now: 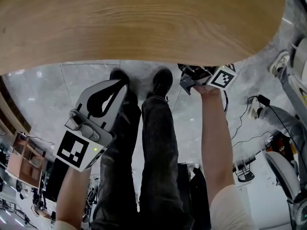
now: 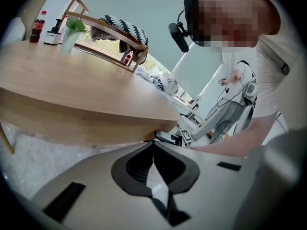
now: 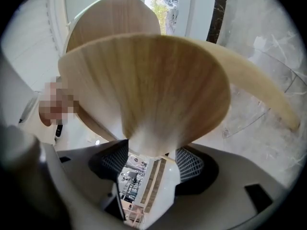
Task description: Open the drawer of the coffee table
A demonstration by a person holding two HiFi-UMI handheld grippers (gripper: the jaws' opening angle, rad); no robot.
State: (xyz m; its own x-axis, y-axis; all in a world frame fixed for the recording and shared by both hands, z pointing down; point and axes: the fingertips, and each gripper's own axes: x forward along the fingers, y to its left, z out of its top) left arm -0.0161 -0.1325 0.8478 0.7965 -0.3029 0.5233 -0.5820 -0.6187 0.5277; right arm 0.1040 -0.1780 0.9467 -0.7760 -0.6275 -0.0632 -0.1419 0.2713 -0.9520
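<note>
Table edge (image 3: 153, 95) sits clamped in right claw (image 3: 152, 151).

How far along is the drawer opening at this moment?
Done: the reach; the right gripper sits under the edge of the coffee table top. In hand: its jaws are clamped on a light wooden panel, probably the drawer front. Remaining: the pull; no slid-out drawer shows yet. The left gripper is shut and empty.

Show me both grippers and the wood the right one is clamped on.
left gripper (image 1: 121, 84), head view, its closed jaw tips.
right gripper (image 3: 151, 151), right gripper view, between its jaw tips.
wooden panel (image 3: 153, 80), right gripper view, middle of its grained face.
</note>
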